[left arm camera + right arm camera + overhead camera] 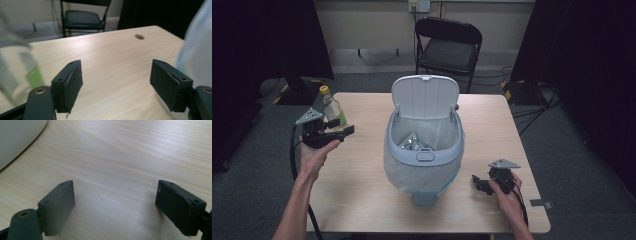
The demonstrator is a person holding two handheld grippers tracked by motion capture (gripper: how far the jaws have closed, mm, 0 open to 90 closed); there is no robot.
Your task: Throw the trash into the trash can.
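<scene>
Basically the thing in play is the plastic bottle [332,108], standing upright near the table's far-left edge, just behind the left gripper [343,131] in the high view; in the left gripper view it's a blurred clear shape w/ a green label [17,75] off to the left, outside the jaws. Looks like a thin clear PET bottle w/ a yellow cap, prob. empty or nearly so, so light, easy to tip, smooth and a bit slippery, and the wall will likely dent if squeezed hard. Best hold imo: mid-body around the label, pads square to the sides, gentle squeeze; the neck under the cap is stiffer but narrower. Left gripper's jaws stand wide w/ nothing between them, only bare table [120,57]. Right gripper [479,183] rests low at the near-right of the table, jaws also spread wide over bare wood [117,165], holding nothing. Between the two sits the lined bin [424,150], lid up, some crumpled shiny stuff [413,142] already inside, bag hanging over the rim. A folding chair [448,45] stands beyond the table.
</scene>
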